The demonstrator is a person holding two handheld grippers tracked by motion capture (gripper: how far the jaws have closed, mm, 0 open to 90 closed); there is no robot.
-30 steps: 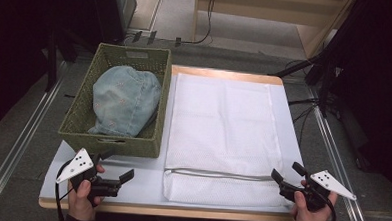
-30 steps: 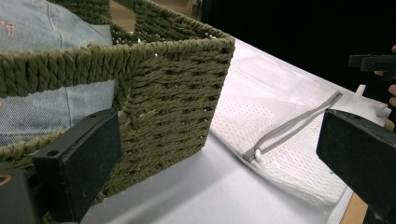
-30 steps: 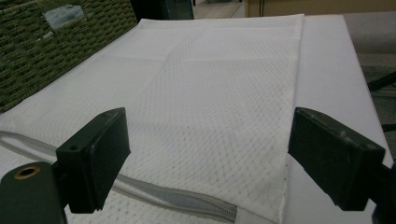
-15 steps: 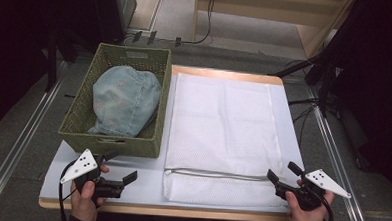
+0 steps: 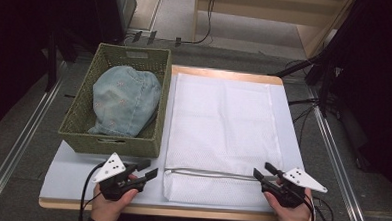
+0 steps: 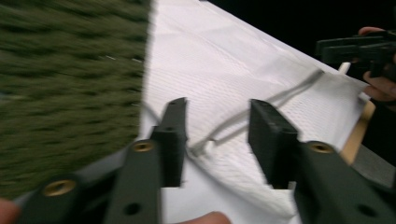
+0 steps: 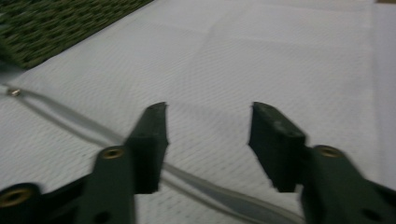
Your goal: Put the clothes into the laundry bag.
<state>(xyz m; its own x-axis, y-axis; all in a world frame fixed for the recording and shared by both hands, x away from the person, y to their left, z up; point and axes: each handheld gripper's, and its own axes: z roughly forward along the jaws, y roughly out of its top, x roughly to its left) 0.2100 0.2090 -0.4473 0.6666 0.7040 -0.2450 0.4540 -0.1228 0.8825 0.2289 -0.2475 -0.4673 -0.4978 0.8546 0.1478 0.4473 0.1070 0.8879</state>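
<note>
Both tongs gape wide, gripping nothing. The white mesh laundry bag [image 5: 223,136] lies flat between them, its zipper [image 5: 208,173] (closed, it seems) running from just ahead of the left gripper [image 5: 151,169] to the right gripper [image 5: 262,172]. A green woven basket [image 5: 110,142] holding denim clothing [image 5: 122,100] sits beyond the left one.

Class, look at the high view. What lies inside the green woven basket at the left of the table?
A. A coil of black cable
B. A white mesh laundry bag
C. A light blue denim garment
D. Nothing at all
C: the green woven basket holds a bunched light blue denim garment, while the white mesh laundry bag lies flat on the table beside it.
</note>
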